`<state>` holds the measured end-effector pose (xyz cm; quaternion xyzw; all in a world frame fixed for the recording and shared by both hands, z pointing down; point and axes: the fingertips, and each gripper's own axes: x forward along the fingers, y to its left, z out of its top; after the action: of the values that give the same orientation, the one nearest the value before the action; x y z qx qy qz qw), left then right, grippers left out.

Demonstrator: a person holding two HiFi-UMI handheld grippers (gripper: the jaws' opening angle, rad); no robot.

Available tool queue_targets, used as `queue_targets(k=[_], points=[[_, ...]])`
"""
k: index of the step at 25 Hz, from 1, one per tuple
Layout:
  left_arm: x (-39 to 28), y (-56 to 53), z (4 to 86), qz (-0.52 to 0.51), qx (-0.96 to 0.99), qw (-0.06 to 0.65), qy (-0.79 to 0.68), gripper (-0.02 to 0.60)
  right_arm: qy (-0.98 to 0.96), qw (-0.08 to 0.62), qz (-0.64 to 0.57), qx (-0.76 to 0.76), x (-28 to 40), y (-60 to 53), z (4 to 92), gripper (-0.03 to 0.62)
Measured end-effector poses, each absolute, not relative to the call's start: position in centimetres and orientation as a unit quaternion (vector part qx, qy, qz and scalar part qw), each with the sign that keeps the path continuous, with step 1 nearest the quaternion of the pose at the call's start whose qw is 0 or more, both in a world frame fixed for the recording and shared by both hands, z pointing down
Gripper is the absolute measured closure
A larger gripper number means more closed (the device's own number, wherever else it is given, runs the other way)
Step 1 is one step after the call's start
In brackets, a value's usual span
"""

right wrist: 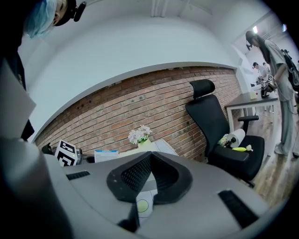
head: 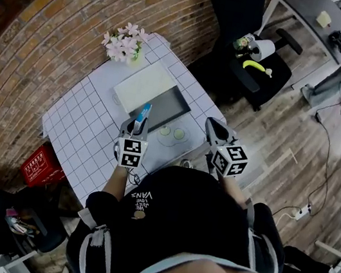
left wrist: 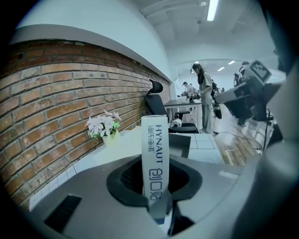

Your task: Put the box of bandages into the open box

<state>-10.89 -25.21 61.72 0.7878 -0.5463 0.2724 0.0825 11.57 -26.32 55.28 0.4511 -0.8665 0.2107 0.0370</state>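
My left gripper is shut on the box of bandages, a slim white and blue carton held upright just above the near side of the table. In the left gripper view the carton stands on end between the jaws, its printed narrow face toward the camera. The open box is a grey tray with its white lid lying back toward the wall, just beyond the carton. My right gripper hovers at the table's right corner, shut and empty; its jaws meet with nothing between them.
A pot of pale flowers stands at the far side of the white checked table. Two green discs lie near the front edge. A black office chair carrying a paper roll and a banana stands right of the table, a red crate on the floor at left.
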Motion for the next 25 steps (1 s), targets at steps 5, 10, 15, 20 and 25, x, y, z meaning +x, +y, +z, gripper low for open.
queue_targets(k=[5,10,15,20,25], points=[[-10.7,-26.1,63.8,0.307,0.776,0.086,-0.545,0.503,-0.867,0.041,0.215,0.448,12.4,-26.8,55.7,0.597],[-10.2,-26.8,64.6,0.343,0.766,0.09,-0.536,0.503,-0.868,0.043,0.22,0.444,12.7,-27.3,56.1,0.597],[-10.0,-27.6,65.3,0.376,0.758,0.082,-0.527,0.502,-0.867,0.043,0.223,0.444,13.2,-27.6,56.4,0.597],[-9.8,-28.1,66.0,0.388,0.755,0.089,-0.522,0.502,-0.864,0.043,0.226,0.447,13.6,-27.7,56.6,0.597],[-9.7,-28.5,66.6,0.402,0.752,0.095,-0.514,0.499,-0.863,0.044,0.227,0.449,13.7,-27.9,56.6,0.597]])
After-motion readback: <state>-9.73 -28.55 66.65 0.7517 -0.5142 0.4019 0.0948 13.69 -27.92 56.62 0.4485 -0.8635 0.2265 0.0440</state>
